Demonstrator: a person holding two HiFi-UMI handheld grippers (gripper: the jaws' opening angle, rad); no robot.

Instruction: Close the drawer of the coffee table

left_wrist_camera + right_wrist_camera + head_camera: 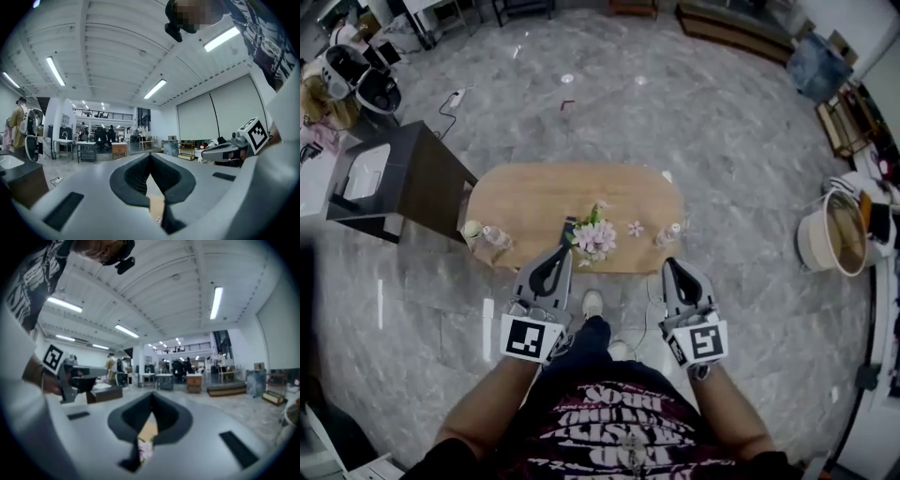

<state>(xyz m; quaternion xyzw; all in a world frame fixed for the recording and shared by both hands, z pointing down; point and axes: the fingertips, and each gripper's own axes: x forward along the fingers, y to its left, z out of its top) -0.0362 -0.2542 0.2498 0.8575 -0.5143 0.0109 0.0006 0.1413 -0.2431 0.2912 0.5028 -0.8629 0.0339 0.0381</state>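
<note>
Grippers sit nearest: the left gripper (563,247) and the right gripper (670,265) are each pinched fully closed on nothing and level in front of the person. Just beyond lies the oval light-wood coffee table (534,202), with pink flowers (595,236) at its near edge. Its drawer shows in no view, so the closing looks either finished or unstarted. Any push would first need the grippers lowered to the table's front. Farther off are the grey marble floor (675,112) and, at left, a dark cabinet (417,178).
</note>
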